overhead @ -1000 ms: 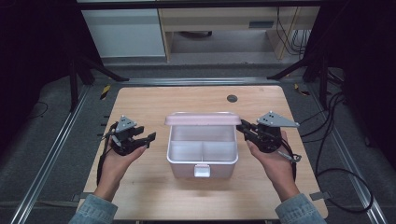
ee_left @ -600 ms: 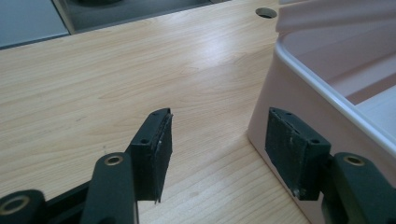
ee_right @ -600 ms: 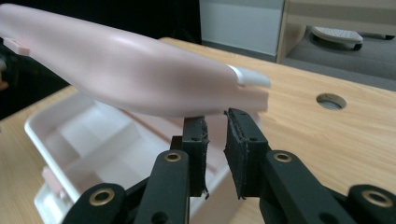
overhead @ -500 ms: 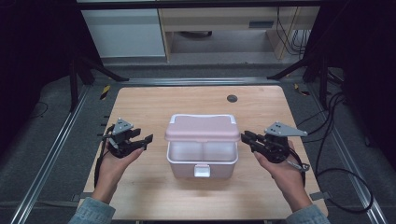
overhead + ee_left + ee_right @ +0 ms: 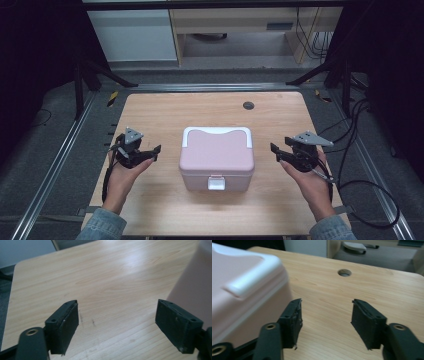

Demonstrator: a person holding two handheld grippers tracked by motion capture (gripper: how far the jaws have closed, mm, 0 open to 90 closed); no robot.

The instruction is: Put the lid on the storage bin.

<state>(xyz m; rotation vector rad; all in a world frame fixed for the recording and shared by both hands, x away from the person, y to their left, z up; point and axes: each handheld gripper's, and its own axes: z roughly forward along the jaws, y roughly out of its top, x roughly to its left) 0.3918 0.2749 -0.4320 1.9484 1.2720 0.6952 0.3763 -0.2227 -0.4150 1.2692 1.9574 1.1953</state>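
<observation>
A pink lunch box [image 5: 216, 159] sits at the middle of the wooden table [image 5: 200, 107], lid closed, with a white latch [image 5: 216, 183] on its near face and a white hinge band along its far edge. The left gripper [image 5: 150, 152] and the right gripper [image 5: 278, 152] flank the box, clear of its sides; both have just been opening their jaws, nothing between them. Beyond the box lies a round cable hole [image 5: 248, 105].

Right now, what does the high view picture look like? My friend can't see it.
A closed pink box sits mid-table, white latch facing the person. A hand holds the left gripper and the right gripper either side, jaws open, empty, apart from the box.
</observation>
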